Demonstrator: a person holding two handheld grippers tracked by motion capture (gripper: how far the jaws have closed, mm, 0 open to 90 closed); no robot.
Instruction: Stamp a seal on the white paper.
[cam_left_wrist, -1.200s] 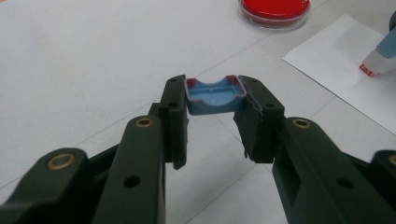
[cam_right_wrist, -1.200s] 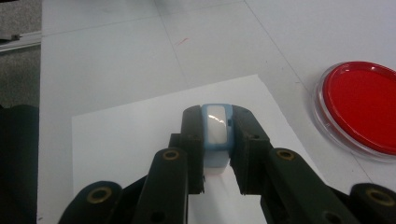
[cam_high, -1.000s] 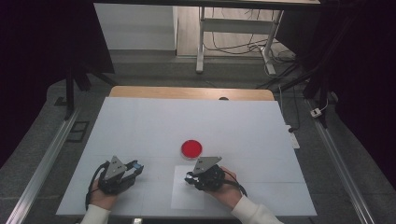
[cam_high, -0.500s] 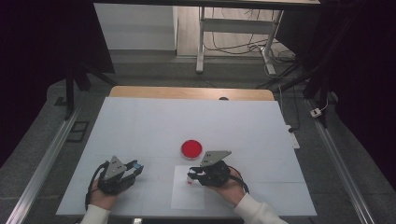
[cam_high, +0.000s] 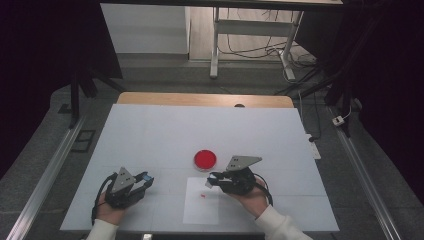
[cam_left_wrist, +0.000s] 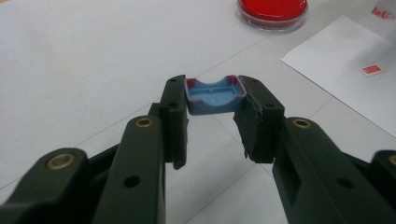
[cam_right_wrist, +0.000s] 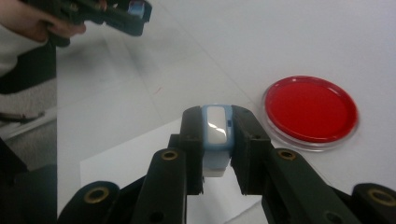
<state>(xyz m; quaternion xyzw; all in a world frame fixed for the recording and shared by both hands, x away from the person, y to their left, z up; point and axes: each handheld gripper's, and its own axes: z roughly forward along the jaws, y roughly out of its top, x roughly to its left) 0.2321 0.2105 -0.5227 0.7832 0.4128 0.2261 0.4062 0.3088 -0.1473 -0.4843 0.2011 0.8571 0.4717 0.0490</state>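
Note:
My left gripper (cam_high: 145, 178) rests on the table at the near left, shut on a small blue cap (cam_left_wrist: 213, 95) with red-stained edges, held between the jaw tips (cam_left_wrist: 213, 108). My right gripper (cam_high: 212, 181) hovers over the far edge of a white paper sheet (cam_high: 201, 210), shut on a pale blue and white stamp body (cam_right_wrist: 216, 133). A small red rectangle mark (cam_high: 202, 195) sits on the sheet, seen again as a red mark (cam_left_wrist: 372, 69) in the left gripper view. A round red dish (cam_high: 205, 159) lies just beyond the sheet.
The white table (cam_high: 165, 135) has a wooden strip (cam_high: 200, 99) along its far edge. Metal rails (cam_high: 45, 180) run along both sides. In the right gripper view the other hand's gripper (cam_right_wrist: 126, 14) shows at top left and the red dish (cam_right_wrist: 310, 109) at right.
My right gripper has moved to the right and lifted slightly with the stamp in it. The left gripper has stayed still.

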